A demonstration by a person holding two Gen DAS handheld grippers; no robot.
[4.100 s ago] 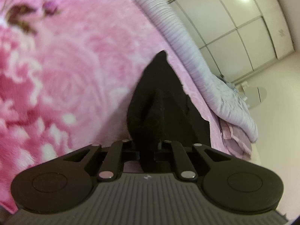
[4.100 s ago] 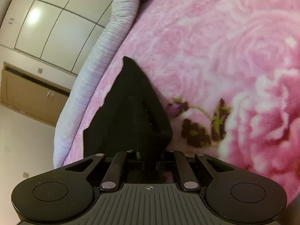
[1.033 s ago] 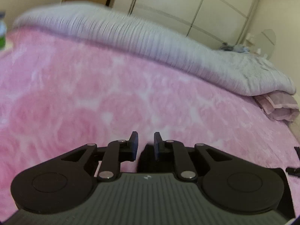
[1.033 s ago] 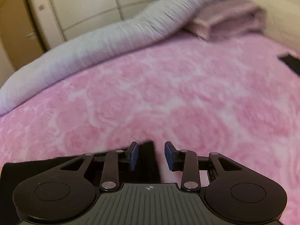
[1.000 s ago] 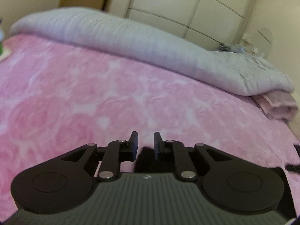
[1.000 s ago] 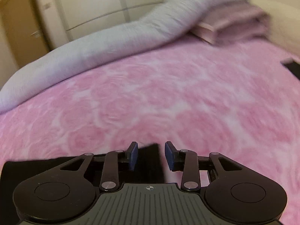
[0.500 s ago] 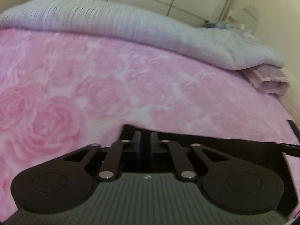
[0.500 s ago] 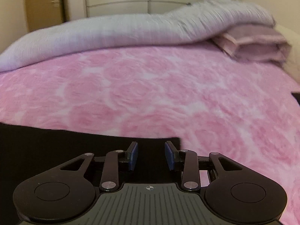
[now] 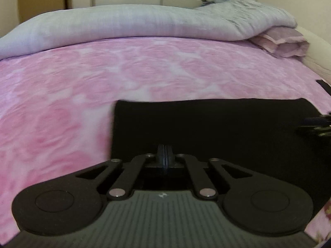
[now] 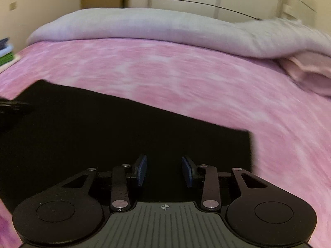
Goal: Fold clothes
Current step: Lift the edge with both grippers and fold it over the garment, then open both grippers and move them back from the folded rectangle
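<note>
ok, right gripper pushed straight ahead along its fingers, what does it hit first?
Most likely the black garment: it lies flat on the pink floral blanket directly under and ahead of the open right gripper. Beyond its far edge comes blanket, then the grey duvet. Height above the cloth is unclear.

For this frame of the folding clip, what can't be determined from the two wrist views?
- Black garment: its type and any folds; it reads as featureless black in both views, and its near edge is hidden behind each gripper body.
- Left gripper: fingers meet, but whether cloth is pinched is unclear, black on black.
- Objects at the left edge of the right wrist view: cut off and small.
- Pink blanket: pattern motion-blurred.
</note>
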